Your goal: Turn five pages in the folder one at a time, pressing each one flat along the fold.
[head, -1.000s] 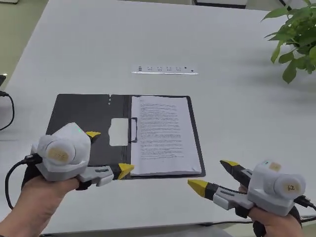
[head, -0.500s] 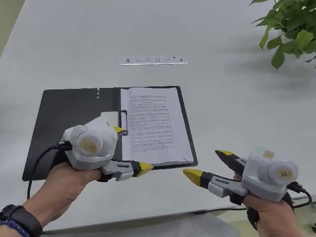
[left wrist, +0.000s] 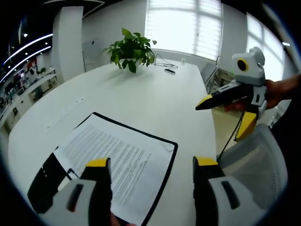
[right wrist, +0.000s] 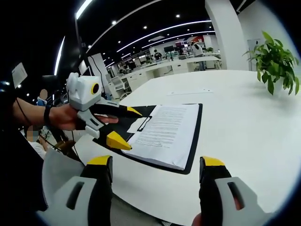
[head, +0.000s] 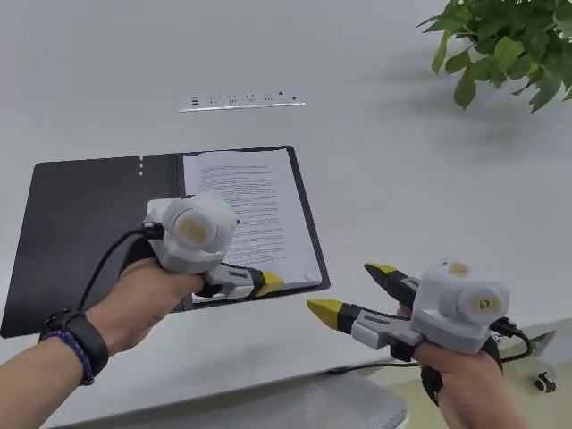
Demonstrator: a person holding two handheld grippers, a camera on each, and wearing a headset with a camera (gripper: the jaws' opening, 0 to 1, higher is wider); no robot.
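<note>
- Since 1 second ago, the left gripper has crossed from the bare black left half of the folder to the near edge of the pages. 1 yellow tip now hangs over the bottom of the printed sheet, short of its near right corner.
- Its jaws stand wide apart and hold nothing. In the left gripper view 1 jaw is over the paper and the other is past the folder's edge. Whether either tip touches the sheet, I cannot tell.
- The right gripper has kept its place off the folder's near right, over the table's near edge and well apart from the paper. Its jaws are also wide and empty.
- The folder lies open and flat on the white table, with the stack on its right half and a clip by the fold. Its drift leftward in the head view is the camera's, not its own.
- My reading is that this is the reach for page 1. What shows of the left half is bare, so none of the 5 looks turned yet.
- A socket strip lies beyond the folder and a plant stands at the far right. Both are well clear of the work.
- The left gripper's cable trails over the black half, where a turned page would land, and could snag it.
- A mesh chair sits just below the table edge near the right gripper.
</note>
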